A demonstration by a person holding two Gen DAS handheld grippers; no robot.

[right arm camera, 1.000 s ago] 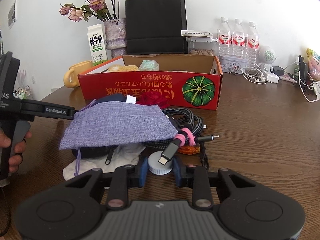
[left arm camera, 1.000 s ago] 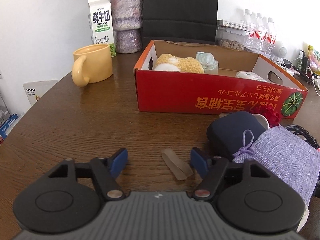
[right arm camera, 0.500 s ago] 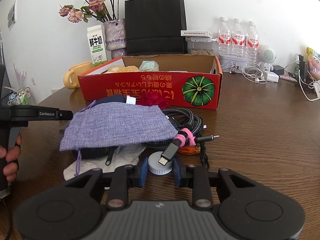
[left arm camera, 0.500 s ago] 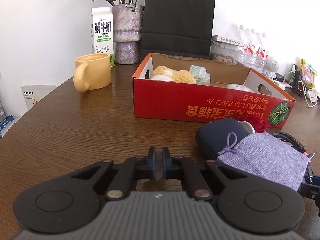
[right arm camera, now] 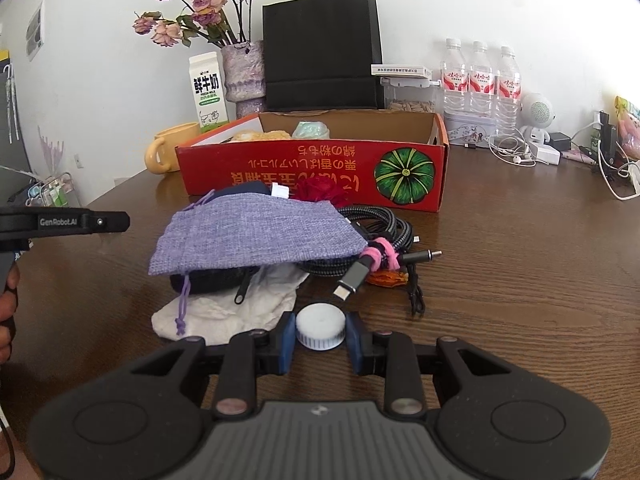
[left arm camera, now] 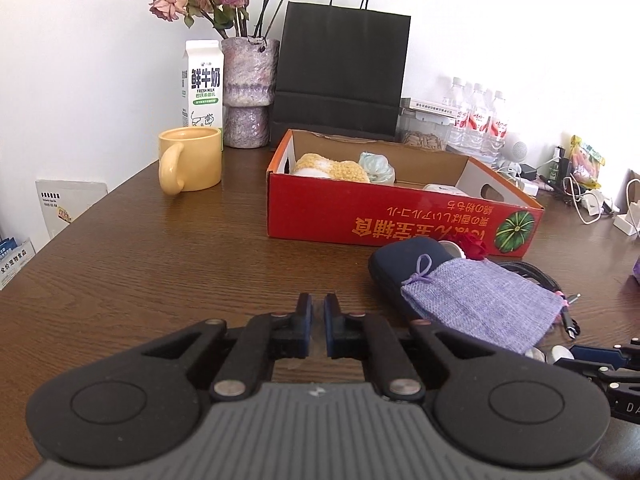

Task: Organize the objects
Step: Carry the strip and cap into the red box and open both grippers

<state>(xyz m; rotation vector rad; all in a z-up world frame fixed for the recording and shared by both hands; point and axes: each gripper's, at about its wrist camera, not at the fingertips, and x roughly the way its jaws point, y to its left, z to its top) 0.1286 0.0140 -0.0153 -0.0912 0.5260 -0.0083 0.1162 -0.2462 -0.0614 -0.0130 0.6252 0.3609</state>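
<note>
My left gripper (left arm camera: 318, 308) is shut over the wooden table, with a thin, pale, translucent strip (left arm camera: 318, 338) just visible pinched between its blue pads. From the right wrist view the left gripper (right arm camera: 108, 222) hangs level at the left edge, held by a hand. My right gripper (right arm camera: 320, 320) is shut on a white ribbed cap (right arm camera: 320, 328) resting on the table. Ahead lies a pile: a purple pouch (right arm camera: 256, 236) on a dark zip case (left arm camera: 404, 258), a white cloth (right arm camera: 224, 312) and coiled cables (right arm camera: 384, 220). Behind it stands the open red box (left arm camera: 400, 220).
A yellow mug (left arm camera: 192, 164), a milk carton (left arm camera: 204, 84), a vase of dried roses (left arm camera: 248, 92) and a black paper bag (left arm camera: 340, 72) line the back. Water bottles (right arm camera: 480, 80), chargers and cords crowd the far right. Several soft items lie inside the box.
The left gripper's jaws closed around the pale strip on the table, then the gripper drew back and rose slightly. The right gripper stayed put on the cap.
</note>
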